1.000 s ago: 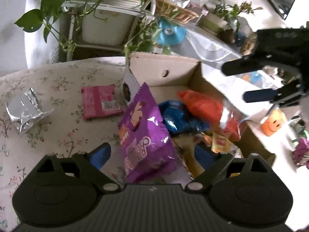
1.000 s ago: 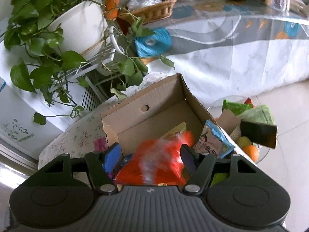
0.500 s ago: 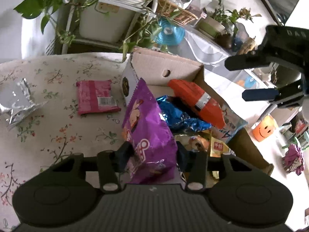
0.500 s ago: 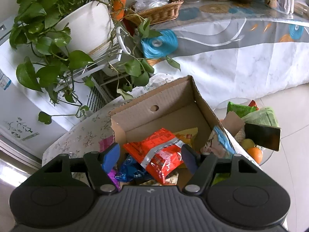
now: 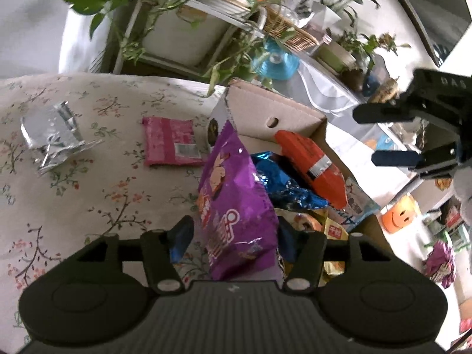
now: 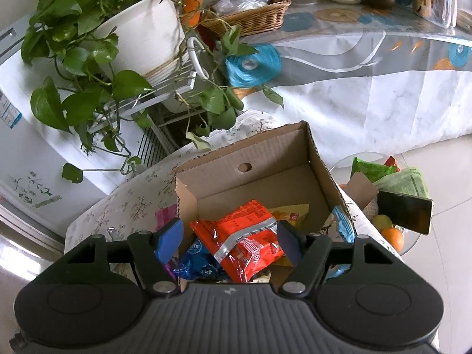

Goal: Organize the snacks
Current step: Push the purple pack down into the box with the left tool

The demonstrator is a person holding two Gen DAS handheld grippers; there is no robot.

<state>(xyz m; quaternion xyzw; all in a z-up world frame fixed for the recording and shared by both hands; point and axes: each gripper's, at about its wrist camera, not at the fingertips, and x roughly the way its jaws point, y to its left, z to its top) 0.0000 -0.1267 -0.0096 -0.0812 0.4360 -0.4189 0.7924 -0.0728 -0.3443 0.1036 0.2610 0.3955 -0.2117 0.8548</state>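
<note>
From the left wrist view, your left tongs (image 5: 233, 236) bracket the crinkly purple foil snack bag (image 5: 236, 203), which stands tilted at the near left wall of the open brown cardboard box (image 5: 274, 112); the jaws have just been opening, and a sliver of gap shows at the left pad, so the bag looks loosely held at best. It could tip outward onto the floral-cloth desk (image 5: 88, 194) instead of dropping among the blue foil packet (image 5: 280, 183) and the orange-red plastic packet (image 5: 312, 165) inside. The flat pink packet (image 5: 169, 143) and the crumpled silver foil wrapper (image 5: 53, 135) lie on the cloth well apart from the box, yet to be collected. Your right tongs (image 5: 389, 135) hang spread at the far right. From the right wrist view, your right tongs (image 6: 228, 240) hover spread and empty above the orange-red packet, pinching nothing. Bring them down carelessly and you could knock the thin right-hand wall or crush what lies beneath.
</note>
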